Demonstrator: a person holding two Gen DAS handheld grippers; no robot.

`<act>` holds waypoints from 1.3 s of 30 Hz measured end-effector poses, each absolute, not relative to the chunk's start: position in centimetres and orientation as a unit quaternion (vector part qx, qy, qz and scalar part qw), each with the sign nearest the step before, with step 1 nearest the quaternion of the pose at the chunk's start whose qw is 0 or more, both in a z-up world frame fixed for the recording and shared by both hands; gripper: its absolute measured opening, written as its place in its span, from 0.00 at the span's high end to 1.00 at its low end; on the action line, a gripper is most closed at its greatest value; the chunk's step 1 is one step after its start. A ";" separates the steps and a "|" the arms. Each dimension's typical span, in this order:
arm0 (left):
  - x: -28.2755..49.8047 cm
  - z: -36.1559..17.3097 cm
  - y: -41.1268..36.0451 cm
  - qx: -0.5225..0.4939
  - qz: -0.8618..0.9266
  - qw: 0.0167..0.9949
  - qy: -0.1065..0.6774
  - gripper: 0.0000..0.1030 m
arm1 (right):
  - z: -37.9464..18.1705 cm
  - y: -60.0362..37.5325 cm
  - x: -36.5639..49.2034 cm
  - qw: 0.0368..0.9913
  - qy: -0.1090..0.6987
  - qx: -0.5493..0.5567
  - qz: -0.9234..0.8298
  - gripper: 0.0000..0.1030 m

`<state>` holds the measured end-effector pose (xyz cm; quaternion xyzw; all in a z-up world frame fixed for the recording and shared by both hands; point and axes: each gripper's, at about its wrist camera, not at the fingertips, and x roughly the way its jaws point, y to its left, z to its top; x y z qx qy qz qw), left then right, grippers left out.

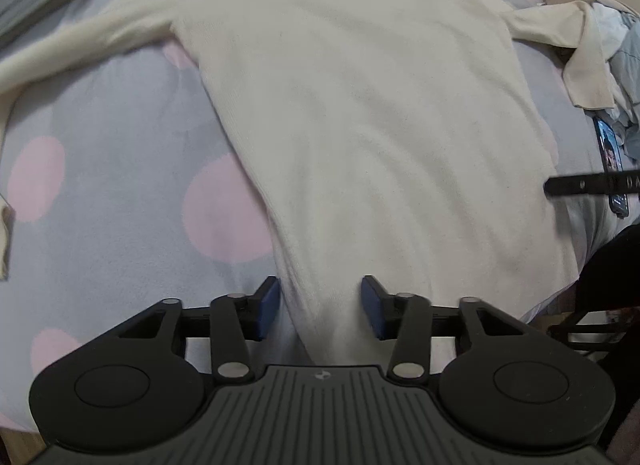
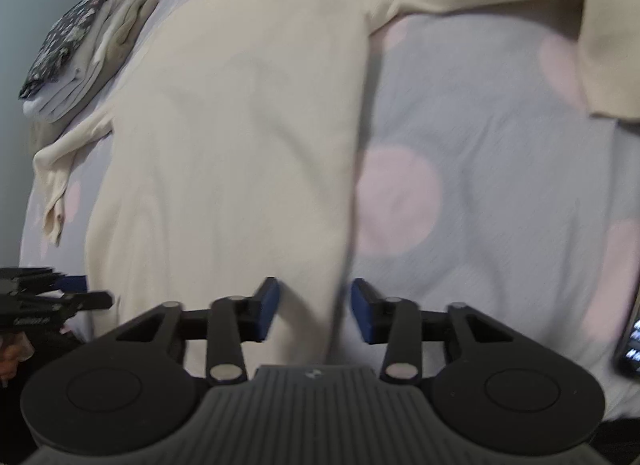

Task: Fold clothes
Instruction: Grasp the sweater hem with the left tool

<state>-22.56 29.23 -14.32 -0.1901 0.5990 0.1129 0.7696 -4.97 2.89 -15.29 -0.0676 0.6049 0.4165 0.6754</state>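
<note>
We see a cream sweater (image 1: 360, 105) lying flat on a bed (image 1: 120, 125) covered in grey with pink dots, sleeves out to both sides. Our left claw (image 1: 320, 305) and right claw (image 2: 314, 307) are both spread wide, each straddling the sweater's near hem. Folded clothes (image 2: 80, 61) sit beyond the sweater's left sleeve.

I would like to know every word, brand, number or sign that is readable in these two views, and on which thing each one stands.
"DA": pale letters on the right gripper, cut off at the frame edge.
Small round emblem, no letters: on the left gripper body and on the right one.
Pale lettering on the left gripper's side in the right wrist view: too blurred to read.
Phone screen: too small to read.
</note>
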 end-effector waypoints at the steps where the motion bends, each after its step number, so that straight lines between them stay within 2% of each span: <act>1: -22.6 -14.4 29.3 -0.190 0.115 0.767 0.602 0.73 | -15.2 3.0 -5.4 0.676 0.602 -0.069 0.420 0.83; 2: -22.6 -14.5 29.3 -0.190 0.117 0.764 0.605 0.79 | -14.9 3.1 -5.7 0.678 0.598 -0.066 0.423 0.85; 3: -22.6 -14.6 29.3 -0.190 0.119 0.762 0.608 0.81 | -14.6 3.2 -5.9 0.680 0.594 -0.060 0.426 0.88; 5: -22.7 -14.7 29.4 -0.190 0.120 0.759 0.611 0.84 | -13.7 3.8 -6.1 0.680 0.587 -0.040 0.438 0.89; 14: -22.3 -15.1 28.9 -0.178 0.116 0.756 0.620 0.85 | -11.3 12.4 -7.8 0.664 0.555 -0.004 0.501 0.89; 16: -22.5 -15.2 29.0 -0.182 0.116 0.755 0.619 0.85 | -12.4 14.8 -8.2 0.656 0.564 -0.012 0.502 0.87; 18: -22.7 -15.3 29.2 -0.189 0.115 0.755 0.617 0.85 | -13.8 16.7 -8.5 0.647 0.575 -0.024 0.501 0.81; 22: -23.1 -15.4 29.7 -0.202 0.113 0.755 0.613 0.85 | -14.8 17.1 -8.3 0.637 0.587 -0.020 0.499 0.78; 26: -22.9 -15.5 29.7 -0.204 0.111 0.754 0.615 0.85 | -12.8 14.9 -7.0 0.650 0.575 0.002 0.496 0.62; 31: -22.5 -15.3 29.7 -0.201 0.111 0.753 0.617 0.85 | -10.7 12.0 -5.8 0.668 0.567 0.042 0.481 0.61; 39: -21.3 -15.3 29.4 -0.198 0.112 0.752 0.619 0.85 | -12.4 13.4 -8.0 0.643 0.598 0.057 0.475 0.61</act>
